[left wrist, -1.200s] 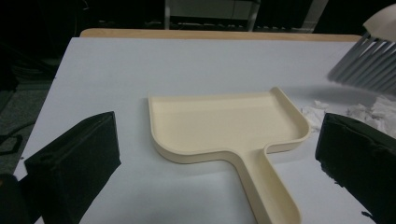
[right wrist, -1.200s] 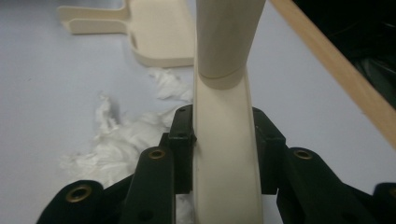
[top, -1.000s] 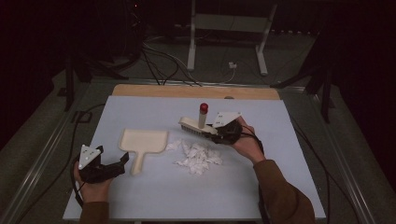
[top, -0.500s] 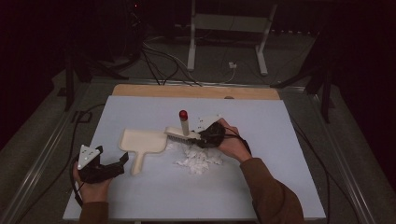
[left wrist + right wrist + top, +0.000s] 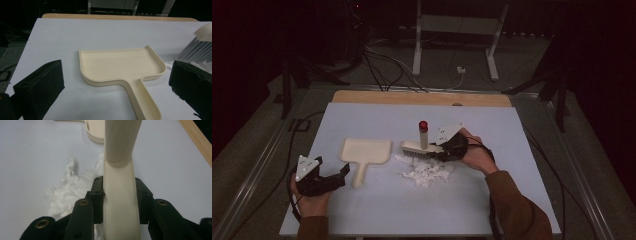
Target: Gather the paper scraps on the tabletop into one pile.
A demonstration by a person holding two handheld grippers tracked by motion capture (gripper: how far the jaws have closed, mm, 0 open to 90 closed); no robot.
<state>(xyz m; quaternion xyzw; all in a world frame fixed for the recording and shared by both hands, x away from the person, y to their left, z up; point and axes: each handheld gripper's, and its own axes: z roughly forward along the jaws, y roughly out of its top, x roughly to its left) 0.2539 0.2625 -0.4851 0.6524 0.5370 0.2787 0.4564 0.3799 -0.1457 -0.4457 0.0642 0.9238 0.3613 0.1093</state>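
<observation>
At frame centre the brush [image 5: 419, 147] is pinched by the right gripper [image 5: 447, 150] above the paper scraps [image 5: 426, 172]; with the spread left gripper [image 5: 343, 172] off the dustpan [image 5: 364, 152], the pan may be pushed away.

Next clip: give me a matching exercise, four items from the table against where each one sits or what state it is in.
Items:
1. cream plastic dustpan
2. cream hand brush with a red-capped handle
3. pile of torn white paper scraps
4. left gripper

States:
A. clamped in the right gripper
B. open, near the dustpan's handle
C. lying flat, held by nothing
D. loose on the table just below the bristles

Pairs: 1-C, 2-A, 3-D, 4-B
</observation>
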